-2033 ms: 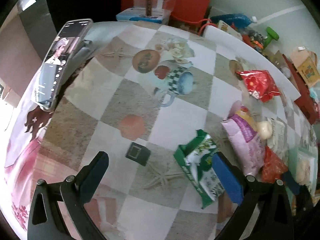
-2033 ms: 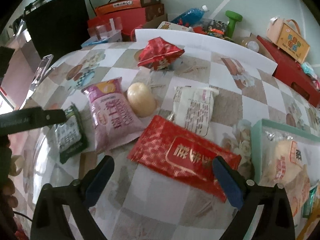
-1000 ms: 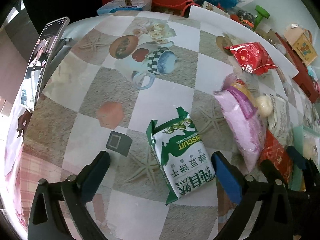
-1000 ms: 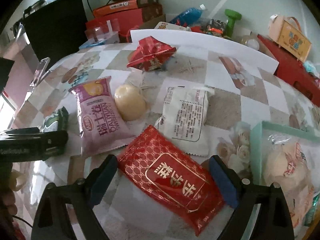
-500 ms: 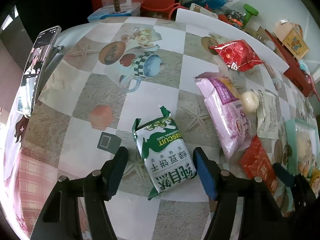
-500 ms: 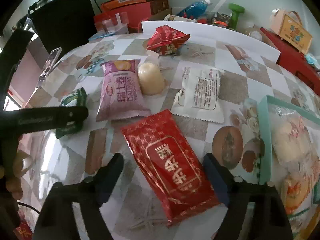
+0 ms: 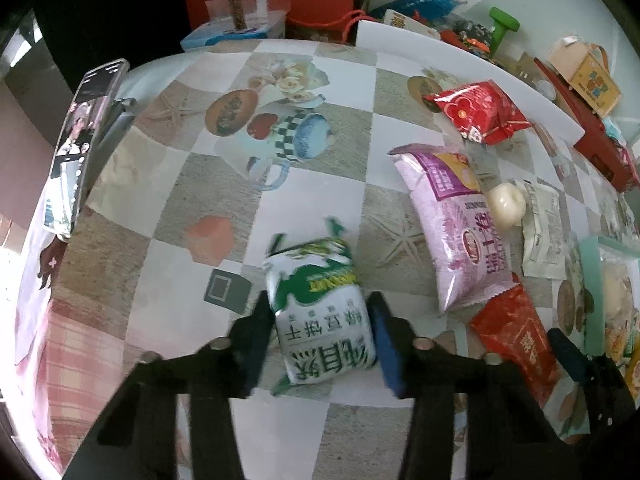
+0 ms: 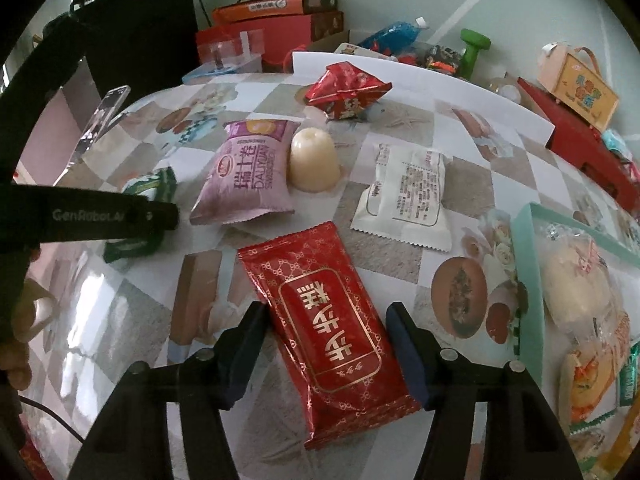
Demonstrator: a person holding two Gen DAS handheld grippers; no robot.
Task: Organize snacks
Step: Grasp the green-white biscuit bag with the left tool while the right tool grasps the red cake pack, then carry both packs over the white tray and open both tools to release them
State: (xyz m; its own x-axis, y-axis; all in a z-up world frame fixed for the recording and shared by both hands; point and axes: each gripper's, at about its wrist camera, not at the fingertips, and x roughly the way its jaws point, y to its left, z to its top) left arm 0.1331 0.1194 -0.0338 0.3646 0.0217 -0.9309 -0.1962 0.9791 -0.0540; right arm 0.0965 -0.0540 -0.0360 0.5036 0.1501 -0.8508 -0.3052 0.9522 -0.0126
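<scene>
My left gripper is shut on a green and white biscuit packet, its fingers pressed on both sides; the packet also shows in the right wrist view behind the left gripper's arm. My right gripper is partly closed around a flat red snack packet lying on the table, with small gaps at both fingers. A pink snack bag, a cream jelly cup, a white packet and a red crumpled bag lie beyond.
A mint green tray with several snacks stands at the right. A phone leans at the table's left edge. Red boxes, a green dumbbell and a white board line the back.
My left gripper has closed on the green biscuit packet. My right gripper has moved in over the red packet and narrowed around it.
</scene>
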